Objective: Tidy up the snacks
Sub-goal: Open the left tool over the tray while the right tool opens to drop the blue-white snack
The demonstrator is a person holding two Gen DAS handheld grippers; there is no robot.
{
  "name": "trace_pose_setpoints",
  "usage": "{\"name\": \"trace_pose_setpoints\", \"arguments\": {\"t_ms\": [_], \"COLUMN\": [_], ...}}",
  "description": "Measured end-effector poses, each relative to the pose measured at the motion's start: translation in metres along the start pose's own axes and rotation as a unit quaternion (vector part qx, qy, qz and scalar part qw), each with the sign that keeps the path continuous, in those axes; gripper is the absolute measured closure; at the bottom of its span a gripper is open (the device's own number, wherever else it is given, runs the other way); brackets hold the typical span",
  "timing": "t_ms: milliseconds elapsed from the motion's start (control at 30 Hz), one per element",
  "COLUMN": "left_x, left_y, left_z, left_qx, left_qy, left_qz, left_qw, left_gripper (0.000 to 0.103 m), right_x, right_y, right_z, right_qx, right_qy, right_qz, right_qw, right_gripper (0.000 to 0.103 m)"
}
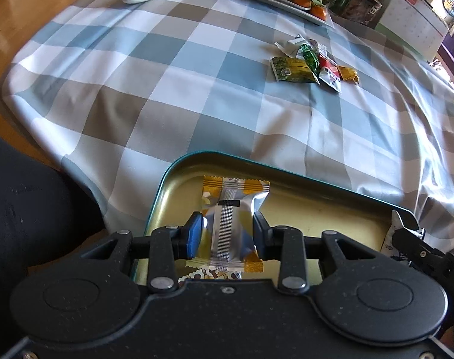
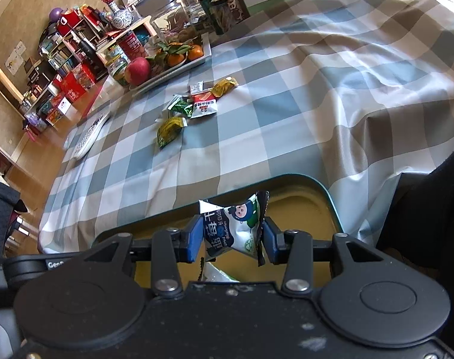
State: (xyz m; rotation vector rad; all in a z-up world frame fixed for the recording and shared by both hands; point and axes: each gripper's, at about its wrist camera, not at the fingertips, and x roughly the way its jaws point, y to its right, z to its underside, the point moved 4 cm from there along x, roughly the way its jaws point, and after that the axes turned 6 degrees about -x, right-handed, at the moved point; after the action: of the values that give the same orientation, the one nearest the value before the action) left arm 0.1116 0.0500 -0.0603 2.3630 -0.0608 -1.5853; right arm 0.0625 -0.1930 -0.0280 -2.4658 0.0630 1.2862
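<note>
The left gripper [image 1: 228,234] holds a silver and yellow snack packet [image 1: 228,209] between its jaws, above the inside of the teal tin [image 1: 179,167] at the near edge of the desk [image 1: 167,89]. The right gripper [image 2: 233,234] has its jaws closed on a white blueberry packet [image 2: 231,227] over the same tin. More snack packets [image 1: 312,65] lie in a small heap farther on the checked cloth, near the fruit tray [image 2: 179,67]
</note>
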Motion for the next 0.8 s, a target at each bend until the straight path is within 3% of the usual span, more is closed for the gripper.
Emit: {"name": "trace_pose_setpoints", "arguments": {"t_ms": [367, 433, 800], "left_x": [-0.002, -0.002, -0.001], "left_y": [0.014, 0.014, 0.014], "left_z": [0.005, 0.005, 0.006], "left_qx": [0.044, 0.045, 0.043], "left_qy": [0.022, 0.023, 0.018], "left_qz": [-0.017, -0.018, -0.018], "left_qw": [0.9987, 0.9986, 0.9987], "left_gripper": [0.053, 0.048, 0.048], "right_x": [0.009, 0.01, 0.012], "right_y": [-0.001, 0.0, -0.003], "right_z": [0.003, 0.004, 0.006], "right_qx": [-0.008, -0.006, -0.022], "right_qy": [-0.03, -0.036, -0.043], "right_qz": [0.009, 0.011, 0.014], "right_qw": [0.999, 0.999, 0.999], "right_gripper": [0.059, 0.058, 0.059]}}
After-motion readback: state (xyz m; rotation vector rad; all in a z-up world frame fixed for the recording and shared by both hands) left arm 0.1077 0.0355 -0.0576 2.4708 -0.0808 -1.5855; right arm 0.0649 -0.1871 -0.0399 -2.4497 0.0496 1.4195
